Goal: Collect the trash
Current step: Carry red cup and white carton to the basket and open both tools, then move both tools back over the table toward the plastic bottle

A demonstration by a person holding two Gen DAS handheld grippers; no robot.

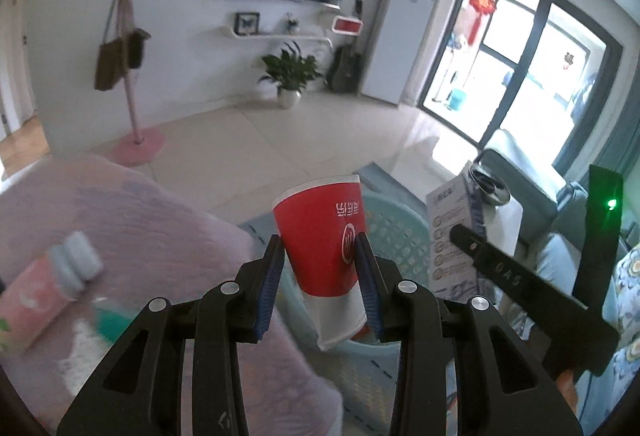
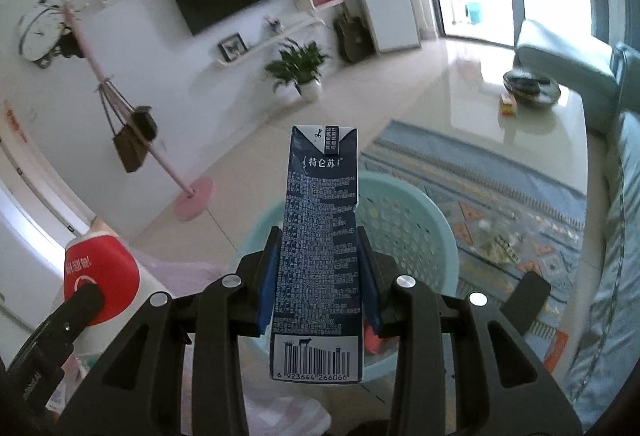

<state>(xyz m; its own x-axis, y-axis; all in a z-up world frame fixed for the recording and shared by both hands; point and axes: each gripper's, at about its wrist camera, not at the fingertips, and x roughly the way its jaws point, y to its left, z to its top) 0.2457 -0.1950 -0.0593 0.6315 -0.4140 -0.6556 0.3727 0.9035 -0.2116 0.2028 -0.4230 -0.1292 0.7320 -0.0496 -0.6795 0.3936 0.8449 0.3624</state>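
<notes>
Left gripper [image 1: 320,276] clamped on cup [image 1: 324,248], pads on its red wall, cup tilted, mouth away from camera. Right gripper [image 2: 318,276] clamped on carton [image 2: 318,244], held lengthwise, barcode end nearest. Both items hang above basket [image 2: 412,232], which sits on rug [image 2: 500,175] beside pink cloth [image 1: 140,220].

Risks:
- Cup wall thin; squeeze may crumple it, grip slips.
- Grippers close together; may collide on release.
- Carton is long; could catch the rim and tip out onto rug.

Red-and-white paper cup [image 1: 324,256]; dark blue milk carton [image 2: 318,252] with white print; turquoise lattice basket [image 2: 416,236]; pink bedspread [image 1: 140,220].
</notes>
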